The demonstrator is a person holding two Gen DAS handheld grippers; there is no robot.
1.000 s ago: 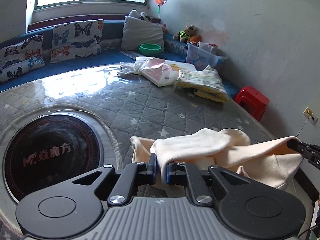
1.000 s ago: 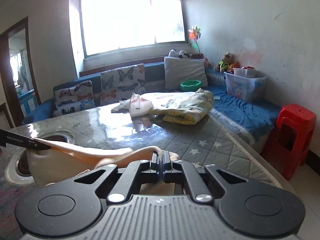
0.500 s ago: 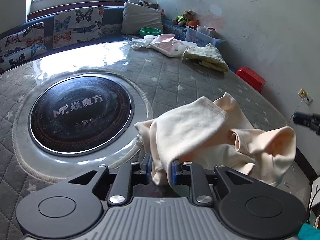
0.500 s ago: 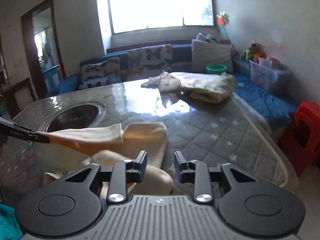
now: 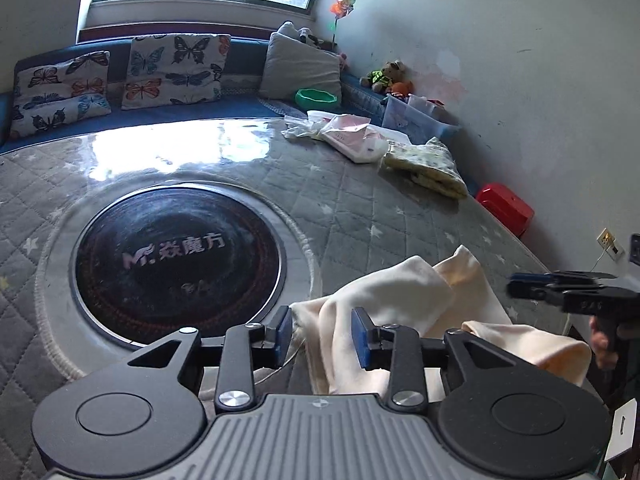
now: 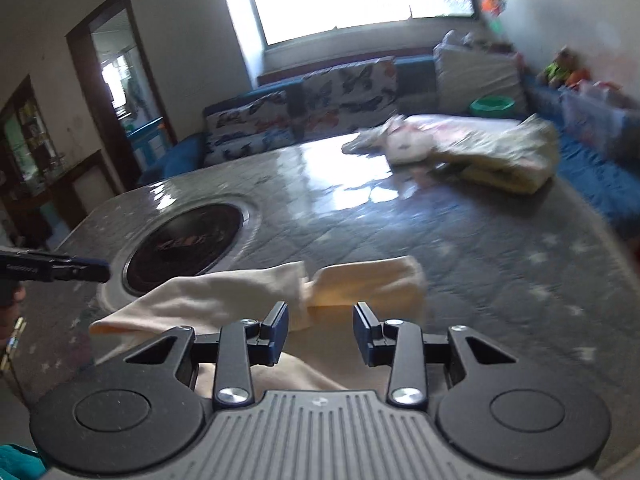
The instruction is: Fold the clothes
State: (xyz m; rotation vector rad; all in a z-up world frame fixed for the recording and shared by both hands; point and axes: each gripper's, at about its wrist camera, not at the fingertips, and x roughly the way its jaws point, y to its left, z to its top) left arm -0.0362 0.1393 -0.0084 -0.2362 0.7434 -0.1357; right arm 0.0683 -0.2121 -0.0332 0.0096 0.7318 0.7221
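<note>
A cream garment (image 5: 400,312) lies bunched on the grey quilted table (image 5: 360,208) near its front edge, beside the round black hotplate (image 5: 176,256). My left gripper (image 5: 322,334) is open, its jaws either side of a fold of the cloth without pinching it. My right gripper (image 6: 320,334) is open just above the same garment (image 6: 240,296). The right gripper also shows in the left wrist view (image 5: 560,286), over the garment's right end. The left gripper shows at the left edge of the right wrist view (image 6: 60,270).
A pile of other clothes, pink (image 5: 352,136) and yellow patterned (image 5: 428,164), lies at the table's far right. A red stool (image 5: 506,206) stands by the wall. A blue bench with butterfly cushions (image 5: 172,68) runs under the window.
Both grippers have opened and let go of the cream garment, which has dropped onto the table in a bunch. The right gripper opened first, then the left.
</note>
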